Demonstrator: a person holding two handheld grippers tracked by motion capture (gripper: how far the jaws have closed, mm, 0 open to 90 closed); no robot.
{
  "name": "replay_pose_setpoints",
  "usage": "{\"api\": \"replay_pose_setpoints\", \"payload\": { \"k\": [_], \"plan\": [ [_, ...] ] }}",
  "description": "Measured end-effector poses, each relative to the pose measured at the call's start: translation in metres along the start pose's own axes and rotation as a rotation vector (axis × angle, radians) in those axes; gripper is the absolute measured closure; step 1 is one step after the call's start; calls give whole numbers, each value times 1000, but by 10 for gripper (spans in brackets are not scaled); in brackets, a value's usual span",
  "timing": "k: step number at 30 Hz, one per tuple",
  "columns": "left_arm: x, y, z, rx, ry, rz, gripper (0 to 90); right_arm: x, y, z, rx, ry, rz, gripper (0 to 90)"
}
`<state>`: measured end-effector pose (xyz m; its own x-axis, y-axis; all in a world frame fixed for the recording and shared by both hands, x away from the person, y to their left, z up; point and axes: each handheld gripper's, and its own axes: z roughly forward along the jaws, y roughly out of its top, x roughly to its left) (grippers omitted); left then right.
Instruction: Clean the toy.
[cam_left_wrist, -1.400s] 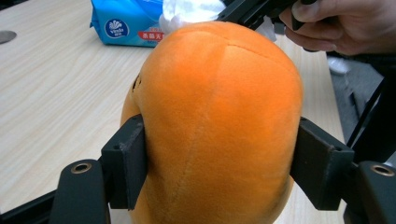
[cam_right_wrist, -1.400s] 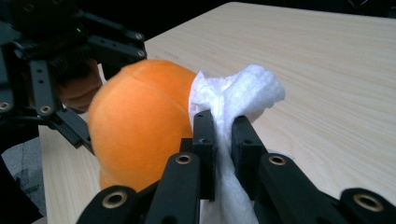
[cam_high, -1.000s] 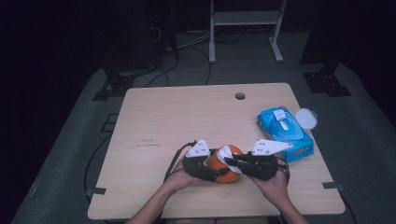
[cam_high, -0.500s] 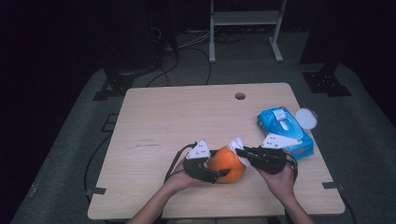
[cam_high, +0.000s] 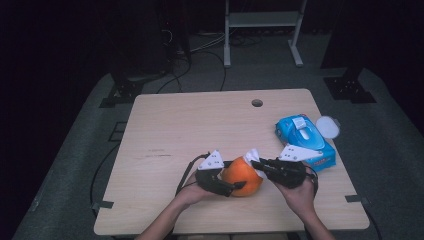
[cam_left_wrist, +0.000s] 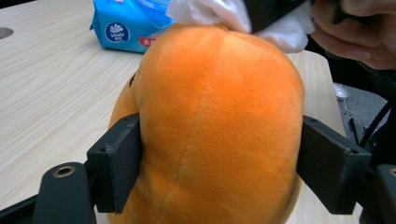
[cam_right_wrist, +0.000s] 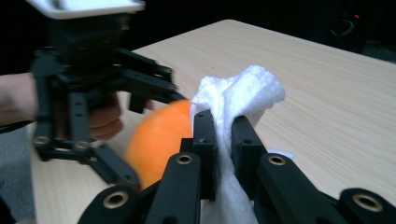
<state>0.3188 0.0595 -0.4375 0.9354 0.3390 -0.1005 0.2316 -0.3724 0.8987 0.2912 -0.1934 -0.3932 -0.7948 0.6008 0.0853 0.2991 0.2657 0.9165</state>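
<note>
Midway through a wiping job, a person sits at a wooden desk (cam_high: 190, 125) with a gripper in each hand. The left gripper (cam_high: 235, 186) has its jaws clamped on the sides of an orange plush ball (cam_high: 242, 176), which rests at the desk's near edge, just in front of the person. Those jaws have just been easing apart a little, with the ball between them and the pads pressing its sides. The right gripper (cam_high: 256, 163) has its jaws pinched narrow on a crumpled white wipe (cam_right_wrist: 236, 100), and the wipe touches the top of the ball. A blue wipe pack (cam_high: 303, 140) lies near the right edge, its lid open. Judging by this, the wipe is out and in use; how much of the ball remains to be wiped cannot be told.
</note>
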Motion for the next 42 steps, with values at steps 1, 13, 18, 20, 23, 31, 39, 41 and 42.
{"api": "replay_pose_setpoints", "payload": {
  "k": [1,13,18,20,23,31,39,41,42],
  "plan": [
    [-1,0,1,3,2,10,212,3,1,0,1,11,-10,822],
    [-8,0,4,8,3,31,222,1,2,3,11,-20,-32,822],
    [-8,0,5,7,6,38,222,-10,-3,1,2,-19,21,822],
    [-8,0,6,3,7,35,222,-7,-2,1,7,-26,14,823],
    [-9,1,7,13,12,43,222,3,1,3,8,-12,-21,822],
    [-15,2,9,21,26,76,223,28,8,15,46,11,-142,822],
    [-9,3,7,-14,-18,58,173,6,3,5,31,-15,-65,821],
    [-6,3,5,-18,-24,51,140,6,3,5,33,-15,-72,821],
    [-6,3,5,-18,-24,51,141,6,3,5,33,-15,-72,821]
  ]
}}
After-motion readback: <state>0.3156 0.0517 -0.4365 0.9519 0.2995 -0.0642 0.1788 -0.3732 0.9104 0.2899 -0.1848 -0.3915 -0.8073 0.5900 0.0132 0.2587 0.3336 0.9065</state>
